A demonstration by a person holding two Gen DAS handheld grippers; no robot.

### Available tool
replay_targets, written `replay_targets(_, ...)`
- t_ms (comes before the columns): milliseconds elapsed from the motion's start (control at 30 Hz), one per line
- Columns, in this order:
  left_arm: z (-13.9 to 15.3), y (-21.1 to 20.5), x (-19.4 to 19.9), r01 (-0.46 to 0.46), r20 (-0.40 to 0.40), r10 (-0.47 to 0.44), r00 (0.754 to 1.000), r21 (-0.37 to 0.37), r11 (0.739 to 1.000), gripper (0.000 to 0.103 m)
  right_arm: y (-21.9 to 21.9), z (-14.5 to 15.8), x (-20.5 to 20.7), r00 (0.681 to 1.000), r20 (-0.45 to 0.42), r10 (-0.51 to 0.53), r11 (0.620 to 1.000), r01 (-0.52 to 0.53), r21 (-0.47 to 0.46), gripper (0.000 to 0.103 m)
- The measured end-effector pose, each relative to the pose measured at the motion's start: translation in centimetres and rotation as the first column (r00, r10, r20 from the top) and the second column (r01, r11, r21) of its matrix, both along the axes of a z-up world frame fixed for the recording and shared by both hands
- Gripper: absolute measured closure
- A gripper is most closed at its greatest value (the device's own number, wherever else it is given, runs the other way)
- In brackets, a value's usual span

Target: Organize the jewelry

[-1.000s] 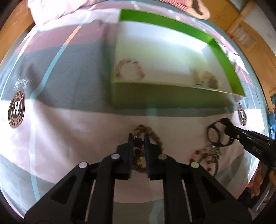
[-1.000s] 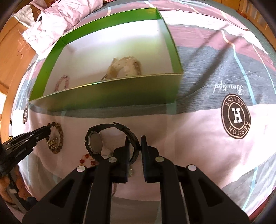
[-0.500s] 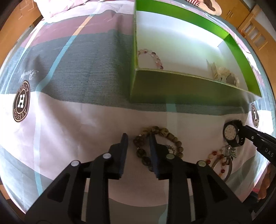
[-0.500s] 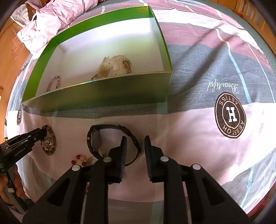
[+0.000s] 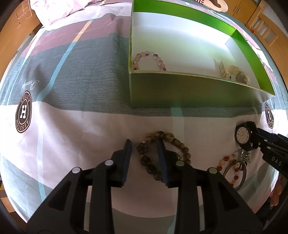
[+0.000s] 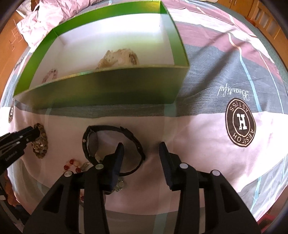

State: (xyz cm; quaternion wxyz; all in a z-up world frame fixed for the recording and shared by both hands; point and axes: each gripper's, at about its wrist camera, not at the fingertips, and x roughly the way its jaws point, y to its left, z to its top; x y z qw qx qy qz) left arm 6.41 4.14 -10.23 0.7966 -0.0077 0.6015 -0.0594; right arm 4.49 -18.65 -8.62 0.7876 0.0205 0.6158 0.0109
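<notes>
Black plastic fingers of the left gripper [image 5: 144, 154] stand apart, nothing clamped. One side of the brown bead bracelet [image 5: 162, 153] lies in the gap between them, the rest of the loop passing behind the right-hand finger. The bracelet rests flat on the pale pink band of the bedspread [image 5: 72, 136].

Right gripper [image 6: 142, 154]: fingers apart, holding nothing. The black wristwatch [image 6: 111, 144] lies on the bedspread; its strap loop runs between the two fingers, and the left-hand finger sits over the inside of the loop. In the left wrist view the watch dial faces the camera, with the right gripper's tip at or touching the case; contact cannot be confirmed.

Just beside the watch, toward the cameras: a red and white bead bracelet [image 5: 228, 165] with a small pale green charm [image 5: 244, 156], lying against a thin dark ring. It sits between the brown bracelet and the watch, apart from the brown bracelet.

A brown round "H" emblem [image 6: 240, 122] is printed on the cloth to the right of the right gripper.

Further off, on the grey band of the bedspread: green box [image 5: 180, 90], open top, white inside. It holds a pink bead bracelet [image 5: 149, 59] in its near left corner and a cream-coloured watch [image 5: 235, 73] near the right wall. The two are well apart.

Beyond the box: crumpled pink bedding [image 6: 59, 12].
</notes>
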Motion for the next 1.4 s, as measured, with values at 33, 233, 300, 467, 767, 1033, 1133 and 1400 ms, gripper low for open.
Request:
replay_targets(33,0.0,-0.1,-0.1,0.001,0.001,-0.001,1.000,0.002,1.000,0.075,0.2,-0.1,-0.1,1.000,0.002,0.007,1.000,-0.007,-0.010,0.062)
replay_targets(233,0.2,-0.3,-0.2,0.009,0.001,-0.009,1.000,-0.012,1.000,0.091,1.4,0.0,-0.8,0.998,0.013,0.053,0.998,-0.053,-0.018,0.085)
replay_targets(300,0.3,-0.3,-0.2,0.006,0.007,-0.006,1.000,-0.010,1.000,0.091,1.6,0.1,-0.9,0.998,0.016,0.061,0.998,-0.061,-0.016,0.092)
replay_targets(467,2.8,-0.3,-0.9,0.013,0.090,-0.008,0.996,-0.057,0.998,0.091,1.9,1.2,-1.2,0.996,0.048,0.074,0.996,-0.076,0.036,0.094)
replay_targets(767,8.5,0.7,-3.0,0.037,0.246,-0.002,0.969,-0.137,0.990,0.091,2.2,5.9,-2.0,0.981,0.175,0.086,0.986,-0.109,0.128,0.094)
replay_targets(1033,11.4,1.2,-3.9,0.081,0.353,-0.010,0.936,-0.186,0.979,0.091,2.0,7.8,-1.8,0.963,0.262,0.067,0.977,-0.117,0.179,0.094)
replay_targets(1133,11.6,0.3,-4.2,0.124,0.351,-0.047,0.935,-0.200,0.972,0.091,2.3,7.5,-1.6,0.967,0.247,0.071,0.976,-0.118,0.182,0.094)
replay_targets(1400,11.4,-1.4,-4.3,0.178,0.364,-0.091,0.927,-0.213,0.961,0.091,2.2,7.1,-1.2,0.965,0.257,0.052,0.974,-0.106,0.198,0.094)
